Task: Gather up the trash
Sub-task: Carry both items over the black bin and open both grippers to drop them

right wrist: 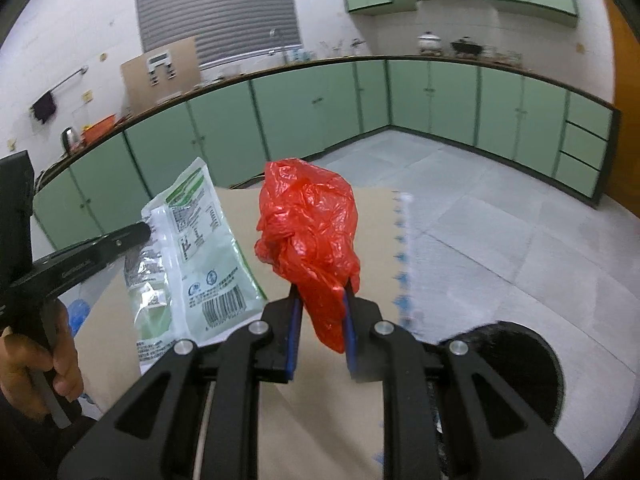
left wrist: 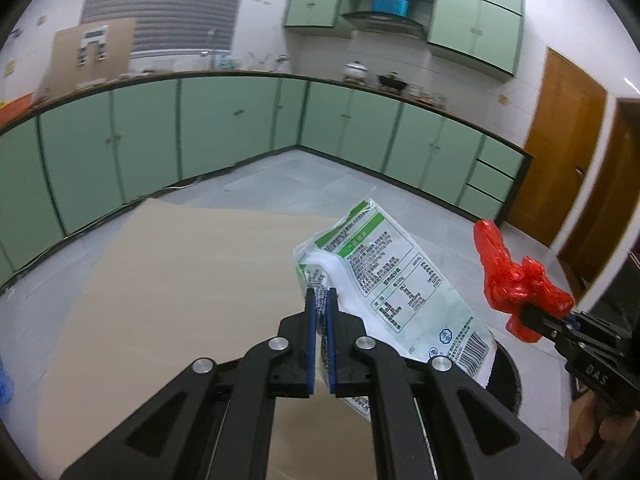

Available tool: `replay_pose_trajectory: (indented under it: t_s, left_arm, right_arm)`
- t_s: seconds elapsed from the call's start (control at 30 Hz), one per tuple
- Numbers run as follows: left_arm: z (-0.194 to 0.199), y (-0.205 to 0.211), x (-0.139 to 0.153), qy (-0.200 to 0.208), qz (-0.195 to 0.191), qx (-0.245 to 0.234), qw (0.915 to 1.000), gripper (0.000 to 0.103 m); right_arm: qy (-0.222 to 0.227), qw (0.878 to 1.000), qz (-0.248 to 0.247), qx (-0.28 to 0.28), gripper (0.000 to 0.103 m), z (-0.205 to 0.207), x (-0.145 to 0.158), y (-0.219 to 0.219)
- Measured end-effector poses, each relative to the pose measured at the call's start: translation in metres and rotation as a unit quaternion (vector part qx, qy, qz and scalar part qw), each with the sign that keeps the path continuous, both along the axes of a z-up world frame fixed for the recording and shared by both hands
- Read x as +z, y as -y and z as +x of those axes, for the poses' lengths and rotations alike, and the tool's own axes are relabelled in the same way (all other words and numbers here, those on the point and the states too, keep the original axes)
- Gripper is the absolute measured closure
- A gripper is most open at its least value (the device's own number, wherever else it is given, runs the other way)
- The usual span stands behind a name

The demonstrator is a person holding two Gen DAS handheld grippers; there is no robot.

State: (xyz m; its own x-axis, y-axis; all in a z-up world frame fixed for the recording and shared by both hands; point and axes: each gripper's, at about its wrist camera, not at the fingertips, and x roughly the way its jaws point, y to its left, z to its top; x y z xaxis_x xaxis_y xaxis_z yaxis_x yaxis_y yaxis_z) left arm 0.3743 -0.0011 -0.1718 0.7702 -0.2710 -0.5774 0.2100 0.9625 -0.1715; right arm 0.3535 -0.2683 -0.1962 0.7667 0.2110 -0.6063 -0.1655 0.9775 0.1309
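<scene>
My left gripper is shut on a white and green printed food wrapper, held in the air above the tan table. The wrapper also shows in the right wrist view, with the left gripper at its left edge. My right gripper is shut on a crumpled red plastic bag, held up over the table's right part. The red bag also shows in the left wrist view, at the right gripper. A round black bin stands below, to the right of the table.
Green kitchen cabinets run along the far walls under a dark counter. A brown door is at the right. The floor is grey tile. A blue object lies low at the left near the table edge.
</scene>
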Motion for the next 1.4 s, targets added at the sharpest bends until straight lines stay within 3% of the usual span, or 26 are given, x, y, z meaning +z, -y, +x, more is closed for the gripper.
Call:
replay_pose_trajectory:
  t_s: [0.4, 0.77, 1.07, 1.13, 1.23, 1.4]
  left_arm:
    - [-0.002, 0.165, -0.011, -0.020, 0.023, -0.112, 0.9932, 0.099]
    - [0.020, 0.295, -0.075, -0.055, 0.087, -0.181, 0.9781, 0.099]
    - [0.056, 0.374, -0.150, -0.103, 0.160, -0.196, 0.9620, 0.098]
    - [0.060, 0.384, -0.160, -0.115, 0.166, -0.197, 0.9594, 0.097]
    - [0.061, 0.399, -0.186, -0.157, 0.179, -0.209, 0.9484, 0.084]
    - [0.062, 0.404, -0.201, -0.171, 0.186, -0.206, 0.9453, 0.079]
  right_arm:
    - [-0.018, 0.994, 0.005, -0.111, 0.086, -0.052, -0.022, 0.137]
    - [-0.076, 0.976, 0.033, -0.202, 0.086, -0.071, -0.098, 0.249]
    - [-0.144, 0.959, 0.066, -0.236, 0.086, -0.047, -0.172, 0.286]
    - [-0.163, 0.957, 0.065, -0.233, 0.079, -0.039, -0.185, 0.285]
    - [-0.181, 0.951, 0.060, -0.242, 0.060, -0.032, -0.202, 0.290]
    - [-0.183, 0.945, 0.077, -0.258, 0.060, -0.032, -0.207, 0.298]
